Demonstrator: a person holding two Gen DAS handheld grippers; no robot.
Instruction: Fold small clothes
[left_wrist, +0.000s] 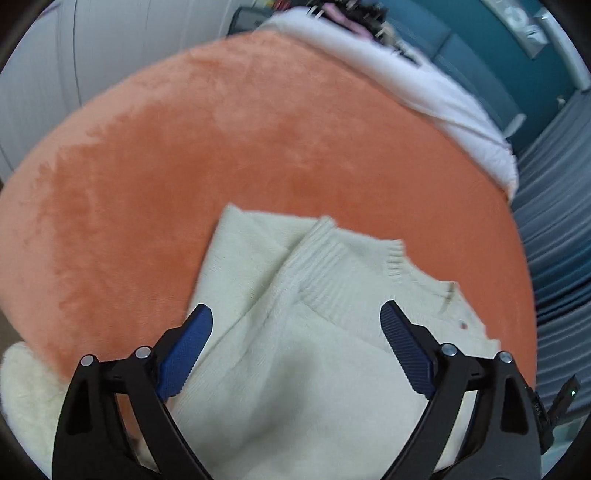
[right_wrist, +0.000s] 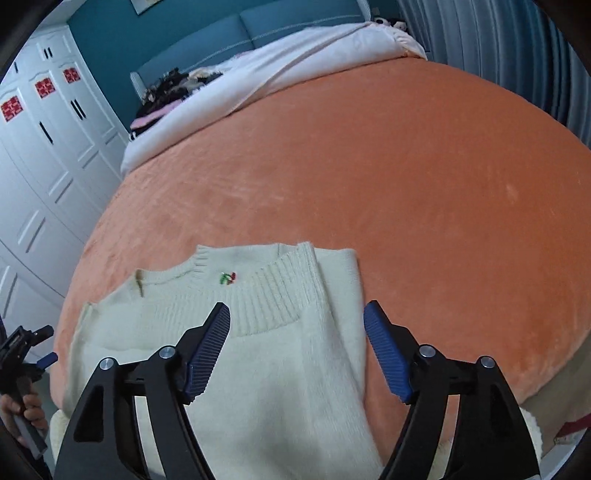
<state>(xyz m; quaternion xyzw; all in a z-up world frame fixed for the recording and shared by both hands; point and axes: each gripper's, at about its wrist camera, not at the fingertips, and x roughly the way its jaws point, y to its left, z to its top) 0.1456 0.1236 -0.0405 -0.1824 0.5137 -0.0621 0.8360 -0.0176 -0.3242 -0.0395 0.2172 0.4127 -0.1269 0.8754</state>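
A small cream knit sweater (left_wrist: 295, 354) lies on the orange blanket (left_wrist: 221, 147) near the bed's front edge, with a sleeve folded across its body so the ribbed cuff (left_wrist: 332, 273) rests near the collar. In the right wrist view the sweater (right_wrist: 266, 369) shows a small red and green emblem (right_wrist: 228, 277) below the ribbed collar. My left gripper (left_wrist: 295, 314) is open and empty, hovering over the sweater. My right gripper (right_wrist: 297, 314) is open and empty, over the sweater's right side. The left gripper also shows at the far left of the right wrist view (right_wrist: 26, 354), held in a hand.
A white duvet (right_wrist: 280, 70) is bunched at the far end of the bed with dark and pink clothes (right_wrist: 162, 92) beside it. White wardrobes (right_wrist: 44, 147) stand on one side, grey curtains (left_wrist: 554, 221) on the other. A fluffy cream item (left_wrist: 26, 387) lies at the bed's near edge.
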